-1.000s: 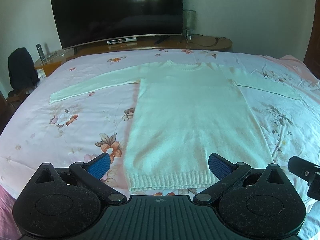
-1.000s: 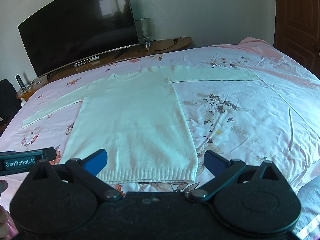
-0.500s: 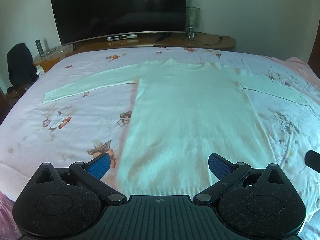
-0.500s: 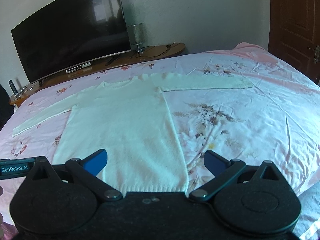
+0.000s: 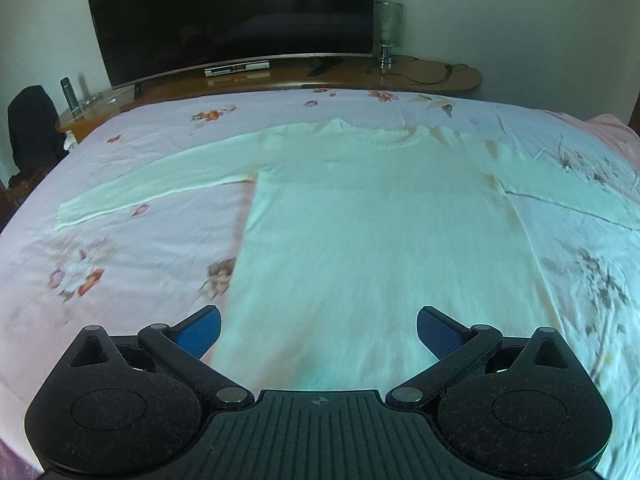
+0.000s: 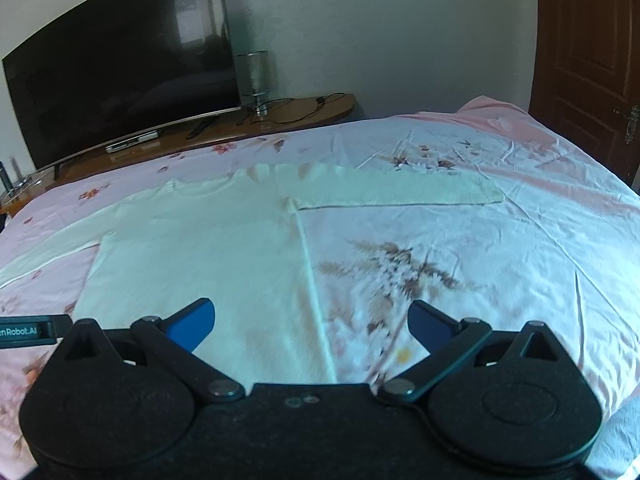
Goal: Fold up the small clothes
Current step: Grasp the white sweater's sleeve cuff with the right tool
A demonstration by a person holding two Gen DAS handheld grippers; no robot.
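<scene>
- Dark bag or garment [image 5: 30, 132] at far left, beside the end of the wooden TV shelf [image 5: 440, 76].
- Large black TV [image 5: 232, 16] on that shelf, against the wall; small lamp [image 5: 387, 36] just right of it, cables trailing along the shelf.
- Bed [image 5: 100, 272] with pink floral sheet fills the foreground.
- White knit sweater [image 5: 372, 232] flat on the bed, neckline toward the TV, both sleeves spread out sideways.
- Left sleeve [image 5: 160, 184] angled out to the left; right sleeve [image 6: 396, 192] straight out to the right.
- Left hand-held gripper [image 5: 318, 332] above the lower body of the sweater, jaws wide apart, nothing between the blue pads [image 5: 200, 330].
- Right hand-held gripper [image 6: 310, 328] above the sweater's right side edge, jaws spread wide, nothing held; left pad over knit, right pad over bare sheet.
- Part of the left unit, labelled, visible at left edge of right wrist view.
- Brown door [image 6: 588, 52] at far right.
</scene>
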